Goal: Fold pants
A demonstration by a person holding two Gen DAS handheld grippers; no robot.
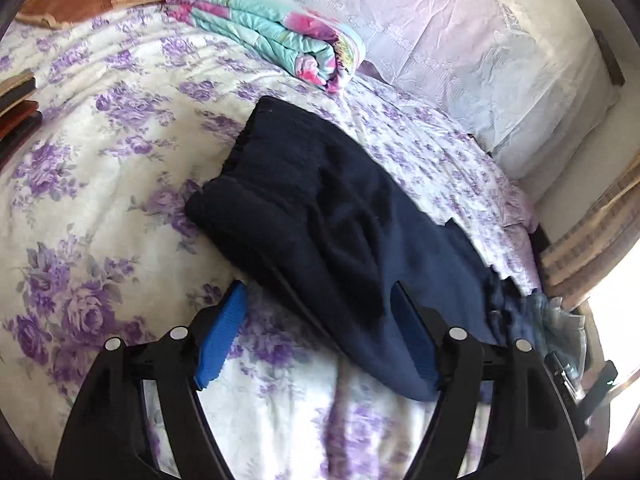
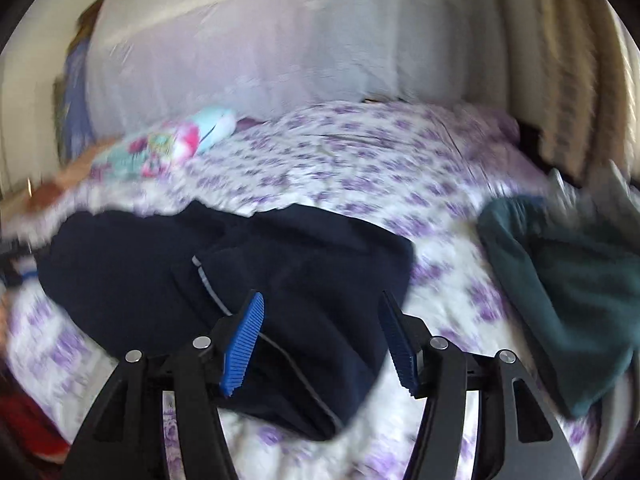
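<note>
A bed point(image 1: 100, 184) with a floral sheet is carrying the dark pants point(image 1: 320, 216), lying loosely folded mid-sheet. I am holding my left tongs point(image 1: 316, 340) and right tongs point(image 2: 320, 344) wide, gripping nothing. Risk: slack layers may be slipping apart if pinched singly.

Bed's got a purple floral sheet point(image 1: 100, 168); dark navy pants point(image 1: 320, 200), a folded quilt point(image 1: 272, 28) and teal clothing point(image 2: 568, 280) lie on it.

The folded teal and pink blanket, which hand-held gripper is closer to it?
Probably left. The left hand-held gripper sees the folded teal and pink blanket just past the dark navy pants; from the right hand-held gripper it looks farther.
</note>
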